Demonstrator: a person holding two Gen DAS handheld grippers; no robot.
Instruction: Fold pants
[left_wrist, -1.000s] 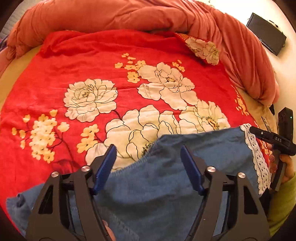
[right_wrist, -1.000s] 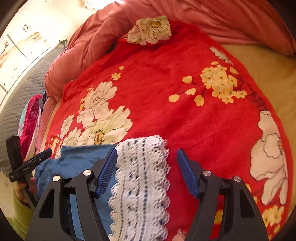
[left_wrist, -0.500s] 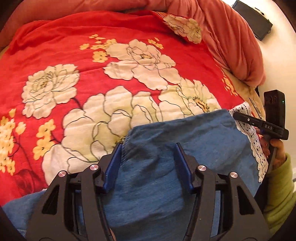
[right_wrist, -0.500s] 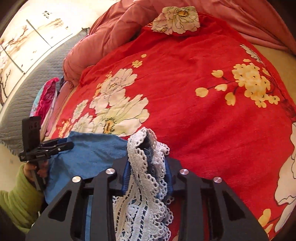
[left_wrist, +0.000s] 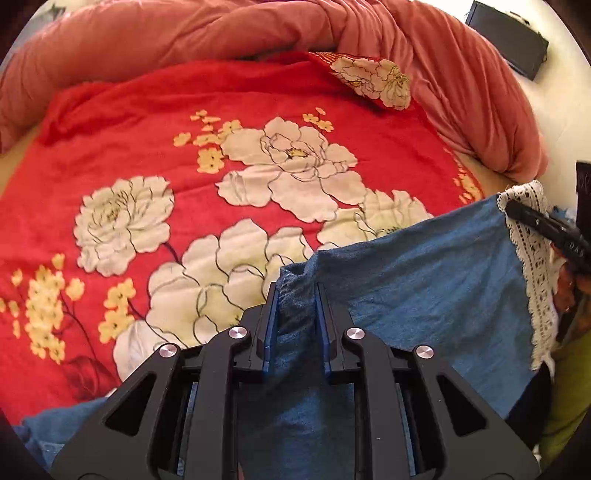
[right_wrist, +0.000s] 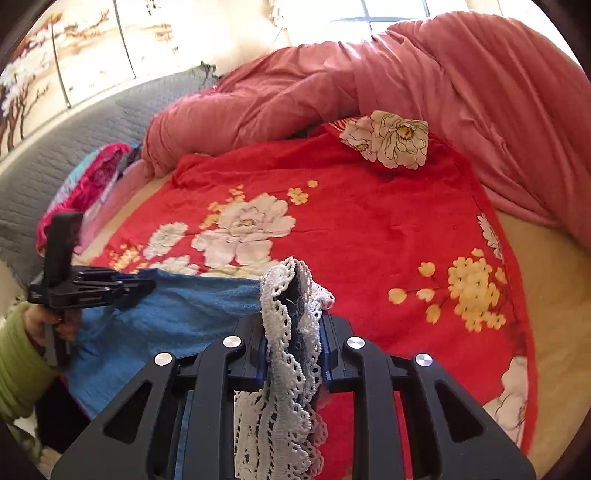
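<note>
Blue denim pants (left_wrist: 424, 273) with a white lace hem (left_wrist: 532, 258) are held up over the near edge of a bed. My left gripper (left_wrist: 295, 295) is shut on a fold of the denim edge. My right gripper (right_wrist: 295, 310) is shut on the lace hem (right_wrist: 291, 332), which bunches up between its jaws. The denim (right_wrist: 177, 317) stretches taut between the two grippers. The left gripper shows at the left of the right wrist view (right_wrist: 92, 288); the right gripper shows at the right edge of the left wrist view (left_wrist: 546, 229).
A red blanket with large white flowers (left_wrist: 258, 166) covers the bed. A bunched pink duvet (right_wrist: 406, 74) lies along the far side. A grey padded headboard (right_wrist: 55, 147) and pink clothes (right_wrist: 88, 181) are at the left. A black box (left_wrist: 506, 37) sits beyond the bed.
Both grippers went from open to shut: the left closed on the denim edge, the right on the lace hem. Both have since lifted, pulling the pants up off the blanket.
</note>
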